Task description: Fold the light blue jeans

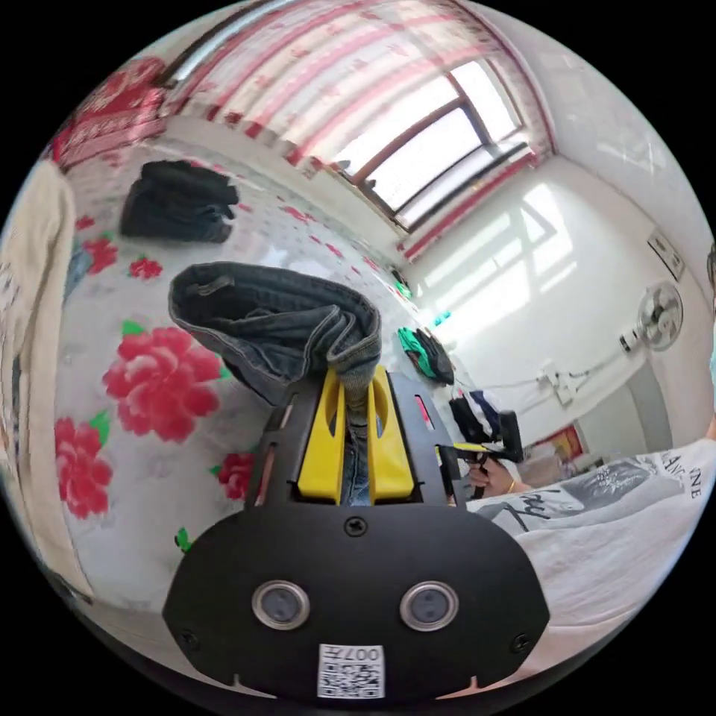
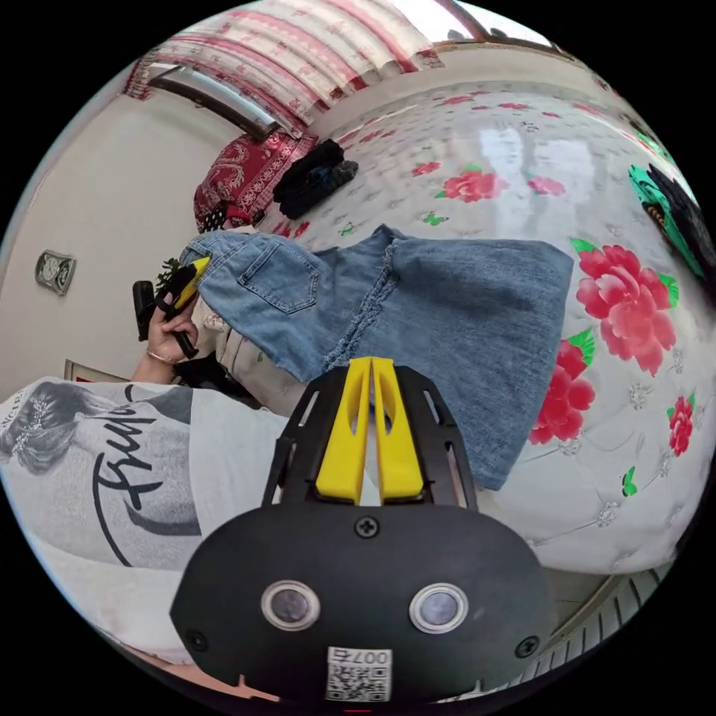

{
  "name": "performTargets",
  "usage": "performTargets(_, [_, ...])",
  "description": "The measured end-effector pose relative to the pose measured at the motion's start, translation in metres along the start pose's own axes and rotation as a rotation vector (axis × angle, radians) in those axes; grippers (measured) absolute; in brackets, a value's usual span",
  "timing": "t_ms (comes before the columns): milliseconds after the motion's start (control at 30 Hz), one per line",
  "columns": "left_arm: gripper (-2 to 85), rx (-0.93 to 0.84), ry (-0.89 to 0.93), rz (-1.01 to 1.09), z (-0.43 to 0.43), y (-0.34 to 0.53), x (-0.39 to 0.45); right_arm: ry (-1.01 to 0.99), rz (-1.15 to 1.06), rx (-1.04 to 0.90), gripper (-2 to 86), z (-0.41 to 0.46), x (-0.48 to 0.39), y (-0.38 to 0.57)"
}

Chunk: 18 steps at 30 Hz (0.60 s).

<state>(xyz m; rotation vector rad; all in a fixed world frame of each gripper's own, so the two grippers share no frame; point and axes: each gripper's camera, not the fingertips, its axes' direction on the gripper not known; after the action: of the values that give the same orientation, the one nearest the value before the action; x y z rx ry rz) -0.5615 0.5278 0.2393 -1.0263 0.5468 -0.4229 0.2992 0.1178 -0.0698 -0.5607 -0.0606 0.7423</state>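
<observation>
Between the yellow jaws of the left claw (image 1: pixel 356 388), in the left gripper view, a bunched fold of the light blue jeans (image 1: pixel 276 321) is pinched tight, the waistband curling open beyond it above the flowered bed (image 1: pixel 149 462). In the right gripper view the same jeans (image 2: pixel 418 298) spread flat over the near edge of the bed (image 2: pixel 634 462), faded denim with a back pocket and a frayed seam down the middle, one waist corner lifted where the left claw (image 2: pixel 190 277) grips it in the person's hand (image 2: pixel 165 322). The right claw (image 2: pixel 371 373) has its jaws pressed together with the tips at the jeans' lower edge; whether any cloth is caught between them is hard to tell. The person's white printed shirt (image 2: pixel 112 462) lies beside it. Farther off on the bed sit a dark folded pile (image 1: pixel 179 201) and green and black clothes (image 1: pixel 425 354) near the wall.
</observation>
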Motion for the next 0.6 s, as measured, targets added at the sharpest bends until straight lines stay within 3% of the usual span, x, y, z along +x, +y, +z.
performTargets(133, [4.9,-0.214,0.155,0.36,0.099,-0.026,0.119,0.065,0.119,0.123,-0.3,-0.042,0.04,0.021])
performTargets(233, [6.7,-0.426,0.259,0.484,0.199,-0.002,0.171,0.08,0.236,0.14,-0.2,-0.052,0.075,0.04])
performTargets(333, [8.7,-0.669,0.284,0.462,0.275,0.026,0.186,0.078,0.35,0.114,0.1,-0.053,0.106,0.058])
performTargets(500, [9.6,-0.57,0.186,0.352,0.258,0.014,0.159,0.035,0.401,0.126,2.4,-0.067,0.139,0.074])
performTargets(600, [10.4,-0.476,0.06,0.129,0.232,0.003,0.102,-0.024,0.414,0.127,5.3,-0.075,0.164,0.07])
